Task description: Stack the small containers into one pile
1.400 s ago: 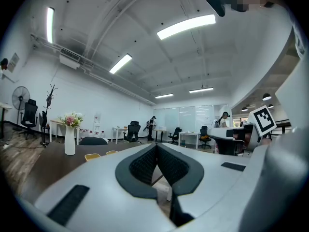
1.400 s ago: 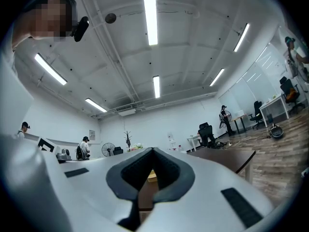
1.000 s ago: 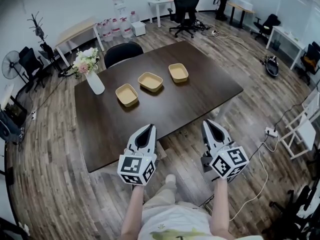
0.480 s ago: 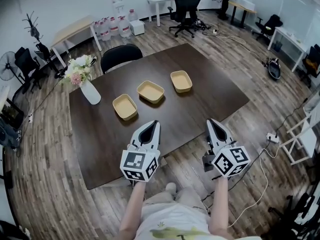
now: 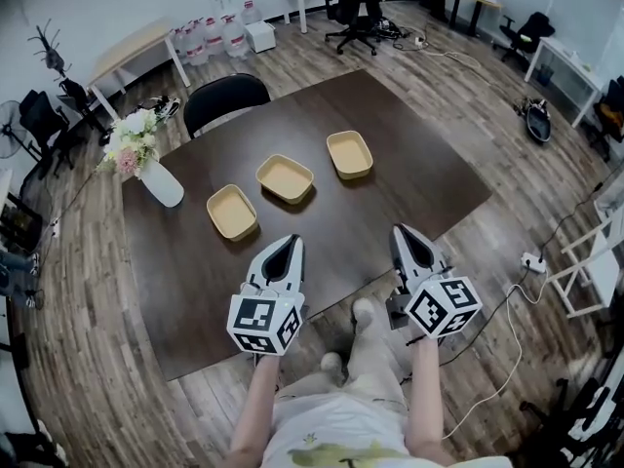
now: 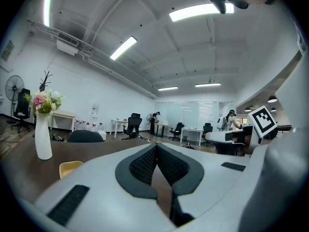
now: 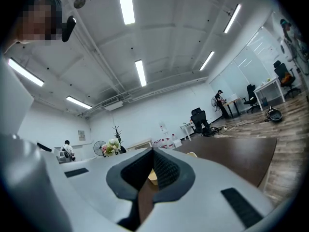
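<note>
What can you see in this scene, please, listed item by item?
containers: three, tan, in a spaced row on the table, unstacked
table: one, dark brown, centre
vase of flowers: one, white, pink and white blooms, table's left corner
chair: one, black, table's far side
water bottles: several, clear, by the far wall
left gripper: white, shut, empty, at the near edge
right gripper: white, shut, empty, at the near edge

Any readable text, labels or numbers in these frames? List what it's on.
No readable text anywhere.
Cubes of the left gripper and right gripper: black-and-white square marker patterns, no letters or digits.
wall notice: too small to read.
water bottles: labels too small to read.
</note>
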A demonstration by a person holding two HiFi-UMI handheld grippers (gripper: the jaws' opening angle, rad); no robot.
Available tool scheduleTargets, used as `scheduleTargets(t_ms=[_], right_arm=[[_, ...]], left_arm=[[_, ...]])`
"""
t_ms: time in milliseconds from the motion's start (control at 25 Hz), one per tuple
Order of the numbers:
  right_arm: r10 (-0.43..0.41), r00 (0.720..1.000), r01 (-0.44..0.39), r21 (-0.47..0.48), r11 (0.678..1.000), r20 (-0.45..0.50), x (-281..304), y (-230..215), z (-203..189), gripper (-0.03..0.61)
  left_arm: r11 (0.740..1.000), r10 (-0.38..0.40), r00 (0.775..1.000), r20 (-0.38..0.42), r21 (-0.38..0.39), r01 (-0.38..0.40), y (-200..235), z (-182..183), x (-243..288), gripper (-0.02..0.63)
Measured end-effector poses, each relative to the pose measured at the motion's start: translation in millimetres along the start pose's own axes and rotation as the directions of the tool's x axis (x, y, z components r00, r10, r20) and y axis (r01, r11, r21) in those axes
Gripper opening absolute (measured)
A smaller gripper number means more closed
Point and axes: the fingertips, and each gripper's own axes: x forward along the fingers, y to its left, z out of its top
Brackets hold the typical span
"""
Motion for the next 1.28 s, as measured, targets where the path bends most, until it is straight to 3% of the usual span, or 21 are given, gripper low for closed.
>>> scheduleTargets(t_ms=[640, 1000, 1280], right_arm=[[0.111, 0.979, -0.105, 0.043, 0.994, -0.170, 156.9, -106.4, 1.0, 0.021], [0.105, 0.944, -0.087, 0.072, 0.994, -0.312, 210.0, -156.6, -24.0, 0.021], [0.087, 0.899, -0.085, 0.024, 0.996, -0.429, 245.7, -176.5, -60.2, 0.021]], left_arm=[[0.983, 0.136, 0.987, -0.083, -0.111, -0.144, 37.9, -19.6, 151.4, 0.025], [0.959, 0.201, 0.965, -0.166, -0.168, -0.228, 47.2, -44.2, 205.6, 0.025], [0.948, 0.209, 0.944, -0.255, -0.182, -0.260, 59.5, -75.8, 229.7, 0.025]])
